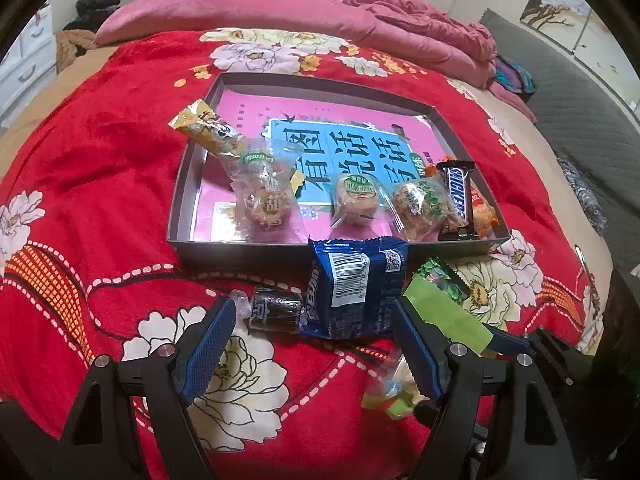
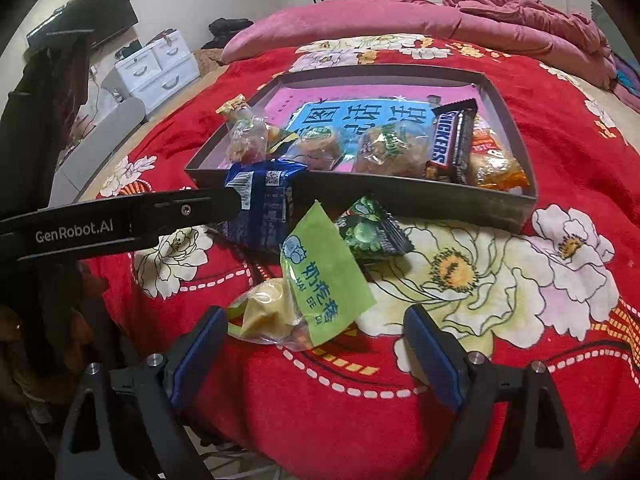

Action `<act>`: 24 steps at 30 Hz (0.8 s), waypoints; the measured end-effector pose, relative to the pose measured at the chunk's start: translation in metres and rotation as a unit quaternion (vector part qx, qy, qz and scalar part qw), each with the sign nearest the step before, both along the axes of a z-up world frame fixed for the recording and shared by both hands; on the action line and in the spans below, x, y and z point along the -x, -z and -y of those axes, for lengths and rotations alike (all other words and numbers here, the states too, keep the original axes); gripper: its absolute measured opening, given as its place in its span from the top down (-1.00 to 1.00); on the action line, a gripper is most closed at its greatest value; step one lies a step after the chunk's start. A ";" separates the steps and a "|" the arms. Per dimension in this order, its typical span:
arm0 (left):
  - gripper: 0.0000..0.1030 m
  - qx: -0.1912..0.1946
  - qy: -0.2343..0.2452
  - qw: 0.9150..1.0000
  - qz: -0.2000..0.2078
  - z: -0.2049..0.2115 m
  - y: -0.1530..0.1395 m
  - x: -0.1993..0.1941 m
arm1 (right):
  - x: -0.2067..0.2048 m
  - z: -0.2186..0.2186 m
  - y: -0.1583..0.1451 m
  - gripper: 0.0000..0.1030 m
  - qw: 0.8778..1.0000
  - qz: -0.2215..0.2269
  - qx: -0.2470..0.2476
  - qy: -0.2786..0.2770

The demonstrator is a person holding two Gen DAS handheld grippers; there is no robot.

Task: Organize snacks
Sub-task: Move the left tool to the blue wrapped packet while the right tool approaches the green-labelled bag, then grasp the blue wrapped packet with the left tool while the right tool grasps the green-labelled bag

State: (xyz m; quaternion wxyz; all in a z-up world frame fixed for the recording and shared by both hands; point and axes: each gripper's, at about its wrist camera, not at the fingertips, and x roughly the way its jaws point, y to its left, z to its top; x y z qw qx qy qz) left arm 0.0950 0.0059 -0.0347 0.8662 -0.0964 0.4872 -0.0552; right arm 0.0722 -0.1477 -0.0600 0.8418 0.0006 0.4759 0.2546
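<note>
A grey box tray (image 1: 240,246) (image 2: 420,196) lies on the red floral bedspread, holding several wrapped pastries (image 1: 354,200), a Snickers bar (image 1: 458,196) (image 2: 450,140) and an orange packet (image 2: 496,164). In front of it lie a blue packet (image 1: 352,292) (image 2: 264,204), a dark roll (image 1: 276,308), a dark green packet (image 1: 444,280) (image 2: 370,232) and a light green packet (image 1: 448,312) (image 2: 324,280). My left gripper (image 1: 312,316) is open, its fingers either side of the blue packet. My right gripper (image 2: 314,328) is open around the light green packet.
A pink pillow (image 1: 208,8) and a crumpled pink quilt (image 1: 416,24) lie at the bed's far end. White drawers (image 2: 156,64) stand left of the bed. A small green-yellow candy (image 1: 394,396) lies near my left gripper's right finger.
</note>
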 end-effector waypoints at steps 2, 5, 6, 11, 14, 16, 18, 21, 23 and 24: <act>-0.56 0.000 0.004 1.000 -0.003 0.002 0.002 -0.001 | -0.001 -0.005 0.003 -0.61 1.000 0.001 0.007 -0.007; -0.56 -0.003 0.007 1.000 -0.005 0.005 0.004 -0.004 | -0.001 -0.013 0.006 -0.37 1.000 0.008 0.018 -0.017; -0.56 -0.004 0.007 1.000 -0.006 0.006 0.004 -0.004 | 0.000 -0.015 0.006 -0.34 1.000 0.010 0.017 -0.022; -0.56 -0.006 0.007 1.000 -0.009 0.009 0.007 -0.010 | 0.003 -0.027 0.007 -0.03 0.999 0.014 0.015 -0.050; -0.56 -0.010 0.008 1.000 -0.011 0.012 0.009 -0.013 | 0.002 -0.032 0.011 -0.03 0.998 0.013 0.020 -0.059; -0.56 -0.015 0.008 1.000 -0.011 0.014 0.010 -0.015 | 0.002 -0.033 0.012 0.01 0.998 0.013 0.019 -0.063; -0.56 -0.013 0.010 1.000 -0.011 0.015 0.009 -0.016 | 0.001 -0.034 0.012 0.08 0.997 0.013 0.015 -0.068; -0.56 -0.013 0.015 1.000 -0.010 0.018 0.008 -0.017 | 0.003 -0.035 0.011 0.17 0.997 0.014 0.017 -0.072; -0.56 -0.017 0.018 1.000 -0.010 0.021 0.008 -0.018 | 0.003 -0.032 0.009 0.24 0.997 0.011 0.012 -0.072; -0.56 -0.018 0.019 1.000 -0.010 0.022 0.008 -0.018 | 0.002 -0.029 0.009 0.25 0.998 0.008 0.007 -0.069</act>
